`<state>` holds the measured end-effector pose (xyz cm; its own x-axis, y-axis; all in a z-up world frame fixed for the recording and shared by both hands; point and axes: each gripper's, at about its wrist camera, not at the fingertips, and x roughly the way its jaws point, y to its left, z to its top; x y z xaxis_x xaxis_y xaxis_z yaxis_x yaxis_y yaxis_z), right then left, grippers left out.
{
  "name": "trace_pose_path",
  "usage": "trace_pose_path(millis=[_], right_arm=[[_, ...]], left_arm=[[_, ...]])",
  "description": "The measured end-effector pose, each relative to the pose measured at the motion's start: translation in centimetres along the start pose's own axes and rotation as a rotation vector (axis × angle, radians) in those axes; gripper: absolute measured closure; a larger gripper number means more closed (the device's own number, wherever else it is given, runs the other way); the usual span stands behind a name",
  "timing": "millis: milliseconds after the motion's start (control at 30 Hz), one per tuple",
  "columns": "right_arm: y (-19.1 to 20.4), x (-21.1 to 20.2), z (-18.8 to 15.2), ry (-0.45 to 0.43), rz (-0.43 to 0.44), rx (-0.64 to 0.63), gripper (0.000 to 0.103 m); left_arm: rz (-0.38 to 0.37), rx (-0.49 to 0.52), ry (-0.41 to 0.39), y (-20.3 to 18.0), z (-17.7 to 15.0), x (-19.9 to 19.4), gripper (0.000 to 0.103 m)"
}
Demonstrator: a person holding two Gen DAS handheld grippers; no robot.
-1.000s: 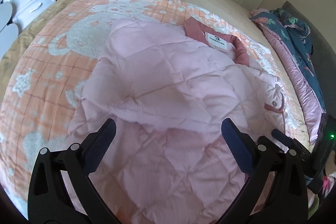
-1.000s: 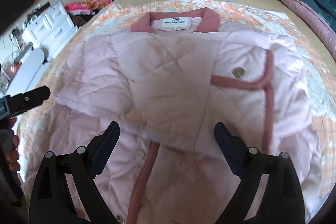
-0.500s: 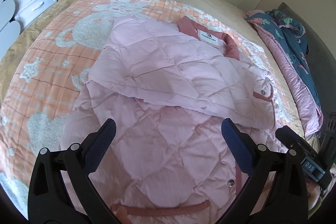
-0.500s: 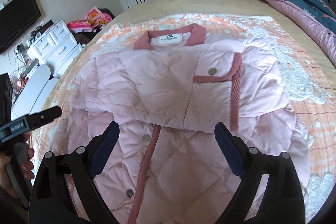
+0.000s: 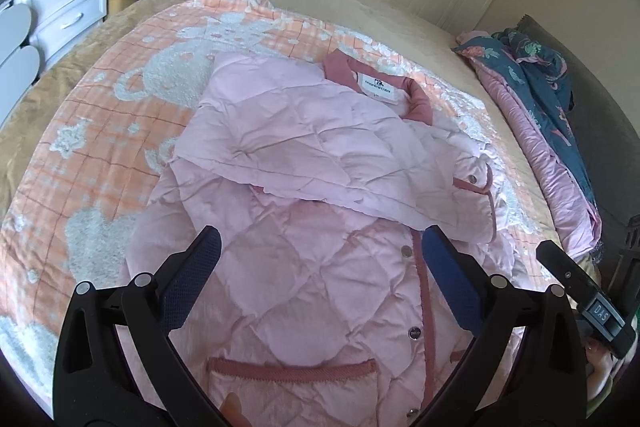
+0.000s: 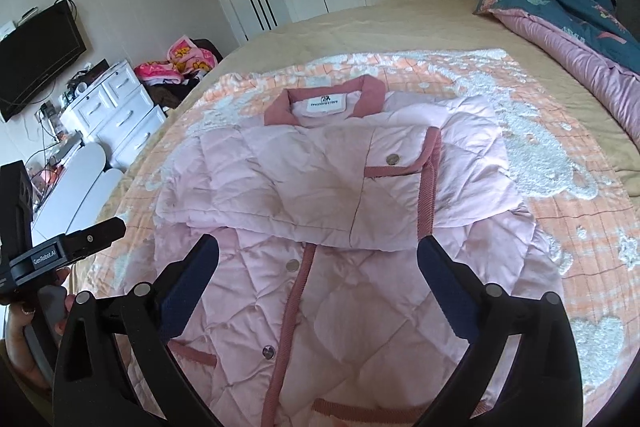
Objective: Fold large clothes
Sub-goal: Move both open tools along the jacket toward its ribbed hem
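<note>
Jacket [image 6: 344,227], one, pale pink and quilted, lies on the orange blanket [image 6: 568,227] spread over the bed [image 6: 400,27], collar at the far end, both sleeves folded across its chest. Two claws hover at its near hem: left claw [image 5: 320,283] open and empty, right claw [image 6: 318,283] opening, nothing between its fingers.

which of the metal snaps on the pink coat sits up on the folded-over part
The snap in the corner of the folded-over flap, just below the collar. The others run down the coat's front strip, lower and nearer the right gripper.
</note>
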<state>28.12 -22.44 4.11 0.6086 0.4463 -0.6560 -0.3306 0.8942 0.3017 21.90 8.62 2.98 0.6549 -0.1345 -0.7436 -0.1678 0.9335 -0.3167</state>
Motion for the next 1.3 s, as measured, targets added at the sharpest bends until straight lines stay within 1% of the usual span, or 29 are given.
trace_pose_path(millis=[567, 833, 1067, 1167, 1300], right_arm=[[0.6, -4.9, 0.0, -0.083, 0.009, -0.010, 0.004], [0.7, -6.8, -0.4, -0.108, 0.021, -0.019, 0.004], [0.1, -7.7, -1.4, -0.106, 0.014, -0.024, 0.004], [-0.5, -7.9, -1.9, -0.101, 0.004, -0.019, 0.004], [-1.1, -8.0, -2.7, -0.089, -0.007, -0.019, 0.004]], left_arm=[[-0.018, 0.022, -0.060, -0.9, -0.8, -4.2, 0.009], [-0.020, 0.025, -0.081, -1.0, -1.3, -5.8, 0.009], [-0.005, 0.040, -0.092, -1.1, -2.3, -6.5, 0.009], [0.014, 0.053, -0.094, -1.0, -3.0, -6.6, 0.009], [0.026, 0.057, -0.082, -0.6, -3.7, -6.4, 0.009]])
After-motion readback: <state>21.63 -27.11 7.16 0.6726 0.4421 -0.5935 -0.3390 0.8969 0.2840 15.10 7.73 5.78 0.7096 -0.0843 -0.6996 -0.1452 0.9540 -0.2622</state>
